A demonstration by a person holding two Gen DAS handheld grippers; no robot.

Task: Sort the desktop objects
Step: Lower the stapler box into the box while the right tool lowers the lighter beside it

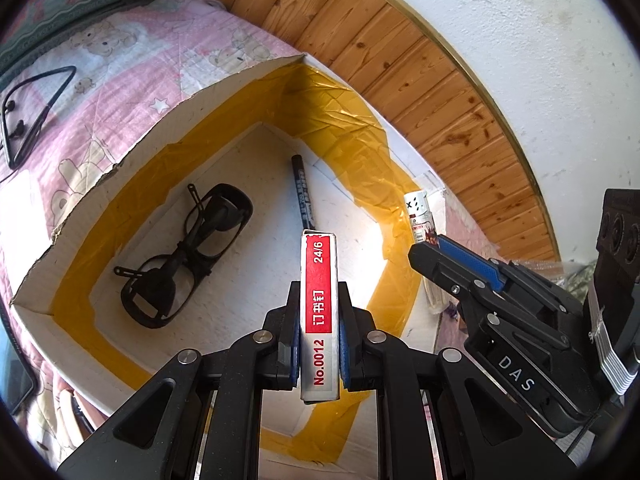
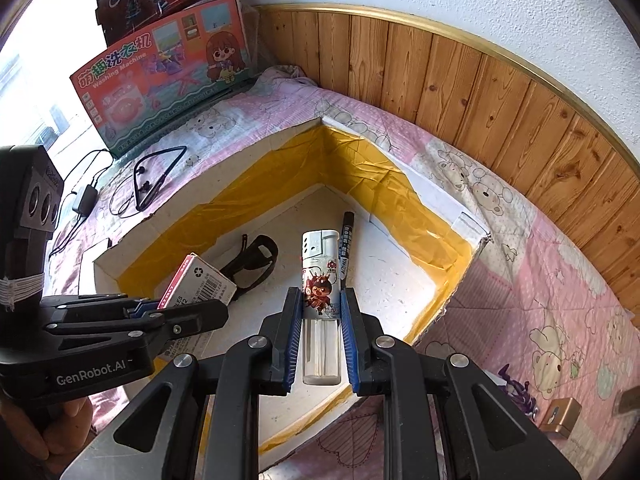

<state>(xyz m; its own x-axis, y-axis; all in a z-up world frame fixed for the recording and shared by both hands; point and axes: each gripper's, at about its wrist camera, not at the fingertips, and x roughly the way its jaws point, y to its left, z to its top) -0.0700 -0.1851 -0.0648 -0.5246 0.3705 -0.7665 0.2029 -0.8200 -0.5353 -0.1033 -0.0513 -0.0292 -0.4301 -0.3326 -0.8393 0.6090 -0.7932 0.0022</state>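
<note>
the left gripper (image 1: pixel 319 340) is clamped tight on a narrow staple box (image 1: pixel 319 312), red and silver, its blue pads pressing the box's two broad faces; the box stands on end between the fingers, over the near part of the open cardboard box (image 1: pixel 72 240). the right gripper (image 2: pixel 320 320) is closed on a lighter (image 2: pixel 321 280), white with a red cartoon figure, held upright with its clear base low between the pads and its cap pointing away. both grippers hang above the cardboard box, the right one near its right edge.

on the box's white floor lie a pair of black glasses (image 1: pixel 184 256), folded, toward the left wall, and a black marker pen (image 1: pixel 303 192) toward the far corner, well apart from the glasses. the box walls are lined with yellow tape (image 1: pixel 340 108). the box sits on a pink quilt (image 2: pixel 540 280) beside a wood-panelled wall (image 2: pixel 480 92).
</note>
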